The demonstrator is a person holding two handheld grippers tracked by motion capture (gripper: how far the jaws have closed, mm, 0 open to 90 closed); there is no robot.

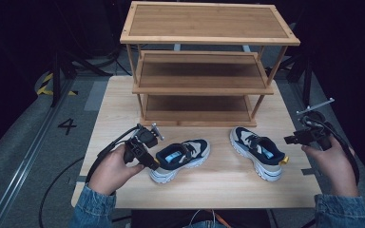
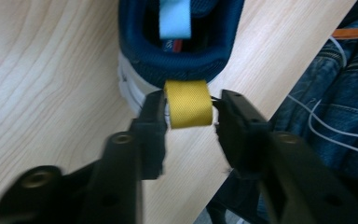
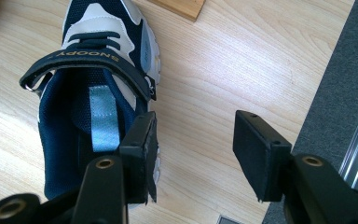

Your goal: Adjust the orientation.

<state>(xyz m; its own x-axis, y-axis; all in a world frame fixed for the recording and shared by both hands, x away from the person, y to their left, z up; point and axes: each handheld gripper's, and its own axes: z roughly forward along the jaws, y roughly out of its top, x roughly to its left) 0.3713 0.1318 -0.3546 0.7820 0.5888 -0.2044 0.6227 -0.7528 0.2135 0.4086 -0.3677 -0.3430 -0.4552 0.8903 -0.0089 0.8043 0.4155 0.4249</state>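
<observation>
Two navy and cream sneakers lie on the wooden table [image 1: 218, 187] in front of a shoe rack. My left gripper [image 1: 153, 165] is at the heel of the left sneaker [image 1: 183, 159]. In the left gripper view its jaws [image 2: 192, 96] stand open on either side of that sneaker's yellow heel loop [image 2: 189, 112], close to it but not pressing. The right sneaker [image 1: 256, 152] lies toe toward the rack, its own yellow loop [image 1: 284, 160] at the heel. My right gripper [image 1: 290, 140] hovers open just right of this sneaker [image 3: 88, 93], bare table between its jaws [image 3: 195, 116].
A three-shelf bamboo rack [image 1: 204, 71] stands at the back of the table, all its shelves bare. The table's right edge and grey floor [image 3: 335, 93] lie close to my right gripper. Denim sleeves and loose cables sit at the near edge.
</observation>
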